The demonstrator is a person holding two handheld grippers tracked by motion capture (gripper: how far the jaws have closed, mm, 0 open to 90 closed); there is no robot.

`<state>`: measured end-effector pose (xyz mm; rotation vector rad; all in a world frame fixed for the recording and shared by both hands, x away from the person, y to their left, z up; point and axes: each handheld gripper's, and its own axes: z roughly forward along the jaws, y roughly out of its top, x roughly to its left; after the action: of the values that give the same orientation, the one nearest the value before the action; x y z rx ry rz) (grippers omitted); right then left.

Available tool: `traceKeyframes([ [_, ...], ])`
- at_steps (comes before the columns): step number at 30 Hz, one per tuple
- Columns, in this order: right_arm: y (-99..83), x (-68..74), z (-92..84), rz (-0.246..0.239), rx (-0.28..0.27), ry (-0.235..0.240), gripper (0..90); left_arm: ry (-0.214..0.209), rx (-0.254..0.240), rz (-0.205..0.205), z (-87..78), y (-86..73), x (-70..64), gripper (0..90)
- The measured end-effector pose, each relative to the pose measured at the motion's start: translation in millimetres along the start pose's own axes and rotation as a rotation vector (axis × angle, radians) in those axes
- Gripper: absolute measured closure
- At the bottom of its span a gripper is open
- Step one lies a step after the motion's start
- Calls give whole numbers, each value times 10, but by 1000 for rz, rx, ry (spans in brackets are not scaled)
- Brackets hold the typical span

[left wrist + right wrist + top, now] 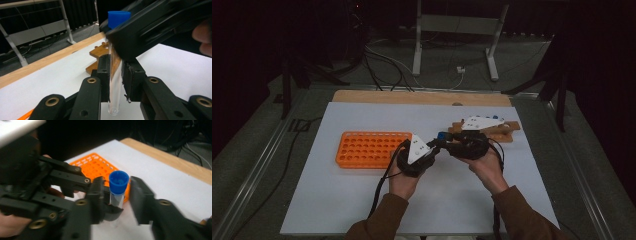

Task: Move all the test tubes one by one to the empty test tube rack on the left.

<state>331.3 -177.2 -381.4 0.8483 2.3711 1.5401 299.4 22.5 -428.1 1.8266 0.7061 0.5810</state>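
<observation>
- Black jaws of my left gripper [115, 82] are clamped on the lower glass of a clear plastic test tube with a blue screw cap [115, 75]; the pads press it from both sides and its rounded bottom hangs below them, above the white table sheet [362, 190].
- In the right gripper view, my right gripper [113, 195] has its 2 jaws standing apart around the tube's blue cap [119, 182], with a gap on the right side; I count it as let go, the tube merely between them.
- From the high view, both hands meet over the middle of the sheet, left gripper [432, 147] nose to nose with the right [447, 145], the tube upright between them.
- Just beside my left hand lies the orange plastic tube rack with many round holes [369, 148], flat on the sheet.
- Behind the right gripper sits a brown wooden stand [507, 131], near the far edge.
</observation>
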Motion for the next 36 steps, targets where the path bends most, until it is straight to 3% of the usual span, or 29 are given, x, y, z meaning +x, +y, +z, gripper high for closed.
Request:
traceKeyframes([
  [4,2,-8,-70,-17,-11,-26,428,19,-4,-28,-31,-38,101,780],
  [7,-36,-42,-117,-11,-4,-45,338,47,-19,-44,-77,-84,162,781],
  [9,-96,-63,-149,-15,-6,-111,253,62,-19,-59,-115,-137,222,781],
  [12,-181,-126,-182,3,-2,-144,146,80,-13,-79,-144,-215,293,781],
  [16,-298,-207,-244,7,15,-227,39,99,-2,-104,-178,-330,376,781],
  [25,-514,-313,-406,22,13,-306,0,127,19,-118,-189,-449,442,780],
  [32,-710,-364,-439,47,15,-335,0,145,31,-117,-233,-498,489,779],
  [36,-779,-377,-456,67,6,-345,0,154,31,-143,-250,-553,527,778],
])
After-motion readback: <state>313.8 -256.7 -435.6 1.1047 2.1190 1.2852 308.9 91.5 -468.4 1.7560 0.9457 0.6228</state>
